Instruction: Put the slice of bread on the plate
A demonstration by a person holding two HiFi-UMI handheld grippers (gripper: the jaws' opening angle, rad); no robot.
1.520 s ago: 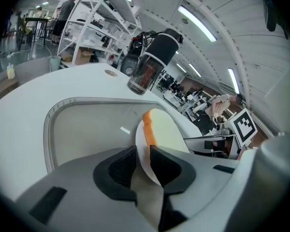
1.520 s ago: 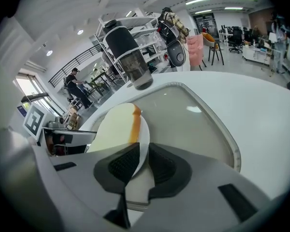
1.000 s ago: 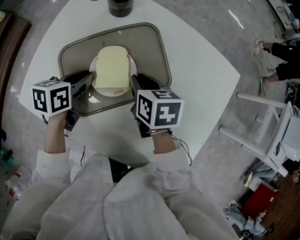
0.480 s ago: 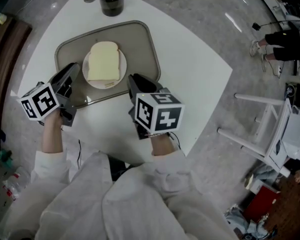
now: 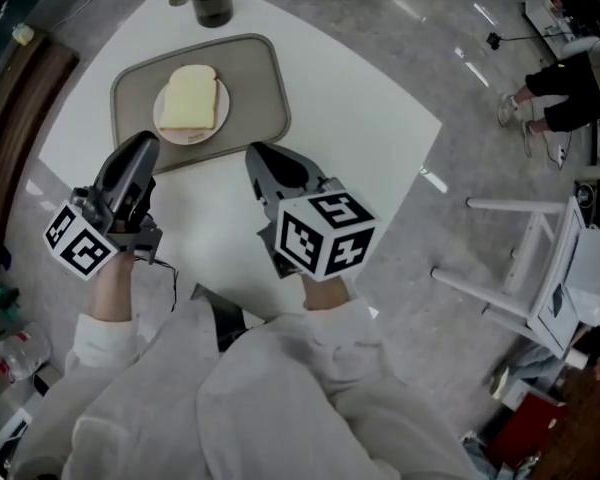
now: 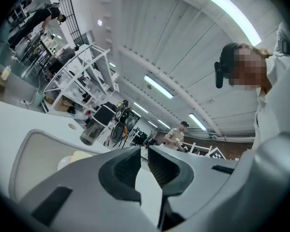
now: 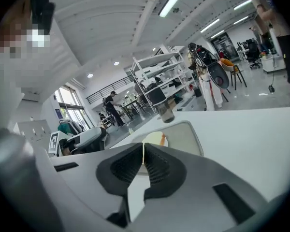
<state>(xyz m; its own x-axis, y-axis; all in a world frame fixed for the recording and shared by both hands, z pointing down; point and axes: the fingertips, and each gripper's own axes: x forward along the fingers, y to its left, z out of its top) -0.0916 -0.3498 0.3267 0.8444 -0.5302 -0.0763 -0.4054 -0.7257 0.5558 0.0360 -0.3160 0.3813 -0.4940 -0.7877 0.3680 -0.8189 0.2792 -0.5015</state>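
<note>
Bread slice [image 5: 189, 99] is lying on the plate [image 5: 184, 137] in the tray [image 5: 256, 88], far side of the table [image 5: 320, 128]. It's ahead of both claws. Left gripper [image 5: 140, 148] looks nearer, jaws a crack apart, empty. Right gripper [image 5: 256, 154] is pinched closed on nothing.

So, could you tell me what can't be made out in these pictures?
- Cup: head view, its top is cut off by the upper edge; contents too dark.
- Bread slice: left gripper view, mostly hidden behind the left gripper; right gripper view, near part hidden behind the right gripper.
- Background person: left gripper view, too small for detail.
</note>
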